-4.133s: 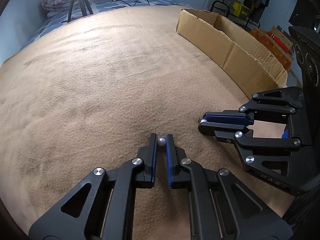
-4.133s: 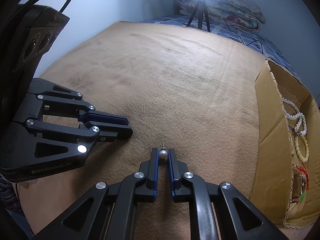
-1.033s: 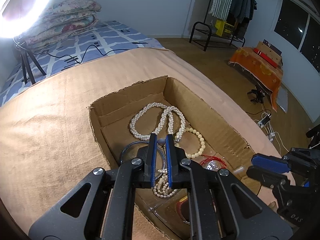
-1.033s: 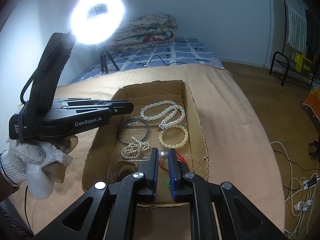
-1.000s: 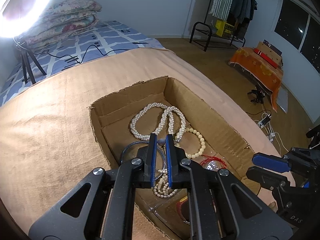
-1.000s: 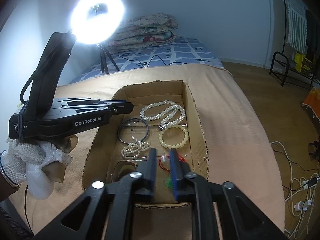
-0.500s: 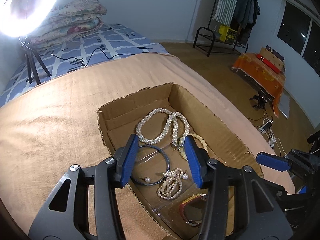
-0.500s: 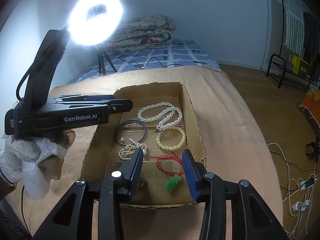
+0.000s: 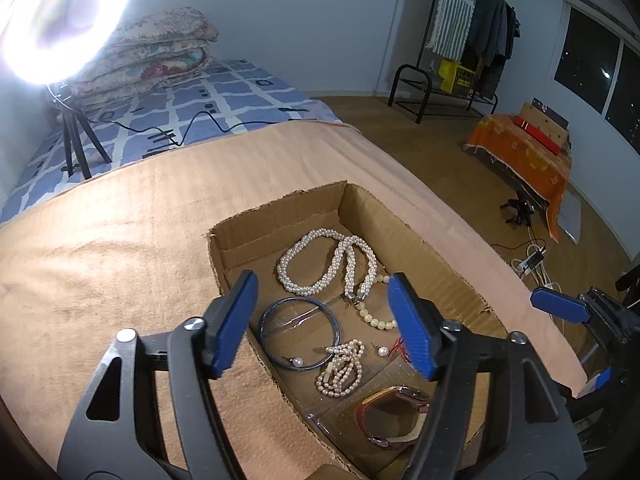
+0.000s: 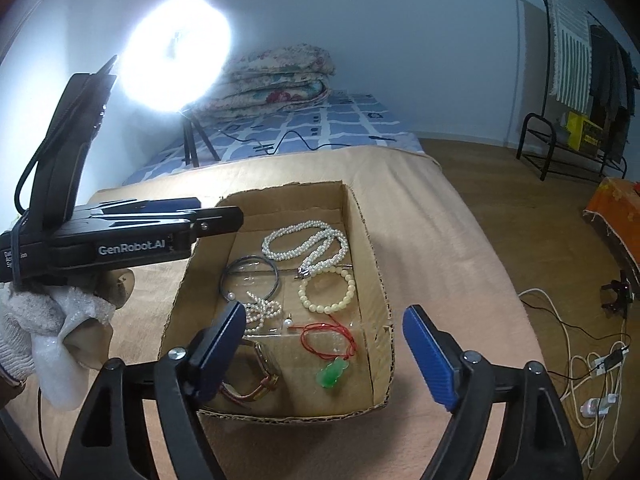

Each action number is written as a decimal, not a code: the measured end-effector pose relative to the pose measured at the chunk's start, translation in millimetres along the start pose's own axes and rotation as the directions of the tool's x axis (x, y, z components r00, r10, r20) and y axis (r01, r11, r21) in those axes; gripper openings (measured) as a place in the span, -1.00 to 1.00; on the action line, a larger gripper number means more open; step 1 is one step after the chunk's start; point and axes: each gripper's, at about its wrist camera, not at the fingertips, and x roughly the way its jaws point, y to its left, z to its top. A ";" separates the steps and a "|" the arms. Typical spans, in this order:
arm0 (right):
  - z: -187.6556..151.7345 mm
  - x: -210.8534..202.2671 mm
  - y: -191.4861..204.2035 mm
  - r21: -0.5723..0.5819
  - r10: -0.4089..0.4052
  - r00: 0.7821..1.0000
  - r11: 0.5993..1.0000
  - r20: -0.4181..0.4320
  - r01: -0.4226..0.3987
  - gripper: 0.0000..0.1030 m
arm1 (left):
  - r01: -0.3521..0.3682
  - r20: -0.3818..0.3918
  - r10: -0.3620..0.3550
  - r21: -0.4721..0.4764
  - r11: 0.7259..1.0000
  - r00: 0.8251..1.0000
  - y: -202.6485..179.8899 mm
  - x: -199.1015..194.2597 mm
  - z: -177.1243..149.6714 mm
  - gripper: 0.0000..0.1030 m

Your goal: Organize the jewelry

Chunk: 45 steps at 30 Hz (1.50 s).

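Observation:
A cardboard box [image 9: 404,236] [image 10: 370,264] on the tan blanket holds jewelry: a pearl necklace [image 9: 320,264] [image 10: 304,244], a dark bangle [image 9: 298,330] [image 10: 250,276], a cream bead bracelet [image 10: 326,290], a small pearl strand [image 9: 342,370], a red cord with a green pendant [image 10: 332,372] and a watch [image 9: 390,414]. Two pearl earrings lie in the box, one at the bangle [image 9: 297,361] [image 10: 230,295], one beside the pearl strand [image 9: 383,350] [image 10: 287,322]. My left gripper [image 9: 324,320] and right gripper [image 10: 324,356] hover above the box, both open and empty.
A bright ring light on a tripod [image 9: 60,20] stands on the blue patterned bedding behind the blanket, beside folded quilts [image 10: 276,76]. A clothes rack [image 9: 460,52], an orange-covered box [image 9: 524,152] and cables [image 10: 592,360] are on the wooden floor to the right.
Both grippers carried a pearl earring from the blanket to over the box. In the last second both opened and the earrings dropped into the box. Both grippers have risen a little.

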 end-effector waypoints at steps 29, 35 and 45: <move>16.3 -80.7 39.1 -0.034 -0.010 0.994 0.999 0.107 0.013 0.80 | -0.100 0.169 0.103 -0.028 0.995 0.980 12.2 -184.3 -25.1 0.56; 14.6 -101.9 59.3 -0.051 -0.037 0.990 0.998 0.138 0.044 0.99 | -0.109 0.172 0.113 -0.034 0.994 0.979 13.9 -219.6 -44.9 0.59; 3.0 -128.9 78.7 -0.040 -0.042 0.986 0.998 0.159 0.049 0.99 | -0.164 0.186 0.165 -0.024 0.986 0.968 2.1 -265.3 -80.1 0.68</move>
